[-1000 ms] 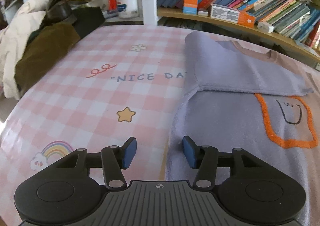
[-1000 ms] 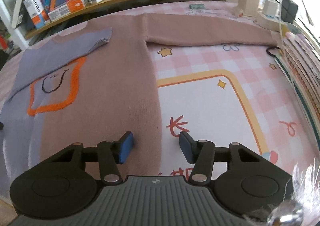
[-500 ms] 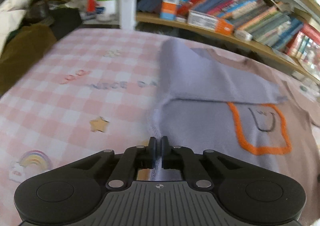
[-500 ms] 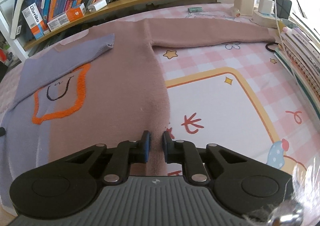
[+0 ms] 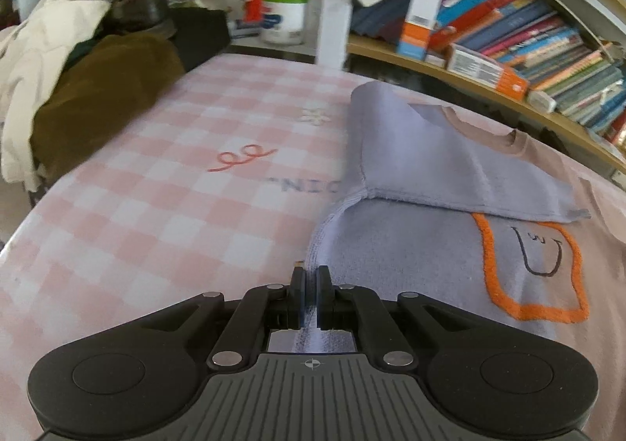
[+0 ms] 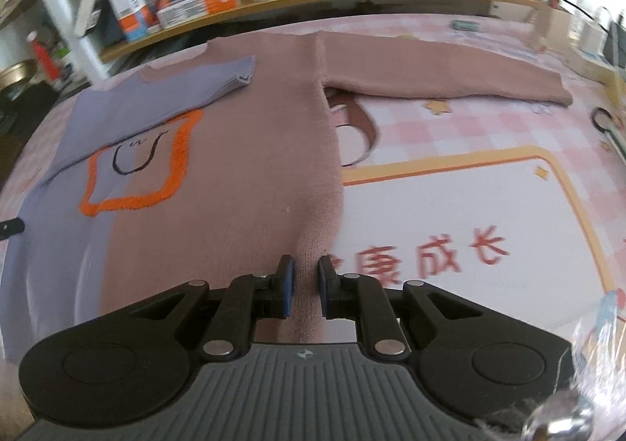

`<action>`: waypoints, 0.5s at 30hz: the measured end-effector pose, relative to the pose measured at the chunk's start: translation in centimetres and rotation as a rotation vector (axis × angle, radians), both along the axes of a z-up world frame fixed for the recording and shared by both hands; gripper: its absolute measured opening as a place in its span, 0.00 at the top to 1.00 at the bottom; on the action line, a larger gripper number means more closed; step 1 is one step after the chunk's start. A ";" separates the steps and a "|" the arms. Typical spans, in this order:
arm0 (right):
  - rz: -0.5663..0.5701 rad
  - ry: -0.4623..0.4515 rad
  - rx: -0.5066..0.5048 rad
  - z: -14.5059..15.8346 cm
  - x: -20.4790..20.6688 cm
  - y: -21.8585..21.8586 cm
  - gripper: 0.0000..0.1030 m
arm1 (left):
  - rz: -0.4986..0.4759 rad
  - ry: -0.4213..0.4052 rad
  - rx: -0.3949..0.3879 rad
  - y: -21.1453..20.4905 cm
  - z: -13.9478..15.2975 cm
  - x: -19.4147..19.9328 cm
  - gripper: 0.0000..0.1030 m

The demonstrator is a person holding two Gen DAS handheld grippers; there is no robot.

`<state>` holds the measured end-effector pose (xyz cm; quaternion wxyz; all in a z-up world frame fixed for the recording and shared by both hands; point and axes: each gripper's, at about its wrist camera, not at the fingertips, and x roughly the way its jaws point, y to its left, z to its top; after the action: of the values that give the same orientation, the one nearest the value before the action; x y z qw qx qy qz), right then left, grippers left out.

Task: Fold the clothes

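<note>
A sweater, half lavender and half dusty pink with an orange-outlined face patch, lies flat on the table (image 5: pixel 411 257) (image 6: pixel 250 175). Its lavender sleeve (image 5: pixel 430 163) is folded across the chest. Its pink sleeve (image 6: pixel 442 73) stretches out to the right. My left gripper (image 5: pixel 311 294) is shut on the sweater's lavender bottom-left hem and lifts that edge slightly. My right gripper (image 6: pixel 305 284) is shut on the pink bottom-right hem, which bunches up between the pads.
The table has a pink checked cloth (image 5: pixel 156 214) with printed patterns. A pile of brown and cream clothes (image 5: pixel 78 89) sits at the far left. Bookshelves (image 5: pixel 508 50) run along the back. Chargers and cables (image 6: pixel 598 38) and a stack of notebooks lie at the far right.
Both grippers went from open beside the hem to shut on it. The hem edges have since lifted a little and the views have tilted up.
</note>
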<state>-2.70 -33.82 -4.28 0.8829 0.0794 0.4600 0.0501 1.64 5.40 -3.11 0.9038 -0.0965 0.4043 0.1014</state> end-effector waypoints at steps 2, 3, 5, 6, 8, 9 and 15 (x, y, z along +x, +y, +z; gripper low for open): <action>0.018 -0.002 -0.007 0.0 0.0 0.8 0.88 | 0.002 0.002 -0.001 0.6 0.0 0.1 0.96; 0.020 -0.002 -0.009 0.0 0.1 1.0 0.88 | 0.001 0.003 -0.005 0.8 0.1 0.1 0.95; 0.011 -0.001 -0.010 0.0 0.1 1.1 0.88 | -0.007 -0.002 -0.002 0.7 0.3 0.0 0.94; 0.004 0.001 -0.006 0.0 0.1 1.0 0.87 | -0.011 -0.005 0.001 0.7 0.5 -0.1 0.94; -0.011 0.003 -0.001 0.1 0.1 0.9 0.83 | -0.019 -0.011 0.021 0.4 0.9 -0.3 0.93; -0.021 -0.001 -0.004 0.2 0.0 0.8 0.80 | -0.023 -0.016 0.031 0.3 1.1 -0.5 0.93; -0.078 -0.041 -0.024 1.3 -0.9 0.6 0.35 | -0.033 -0.023 0.056 -0.2 2.4 -1.5 0.66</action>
<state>-3.65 -33.26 -2.93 0.8943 0.0855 0.4391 0.0119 0.16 5.23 -0.74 0.9123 -0.0658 0.3925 0.0968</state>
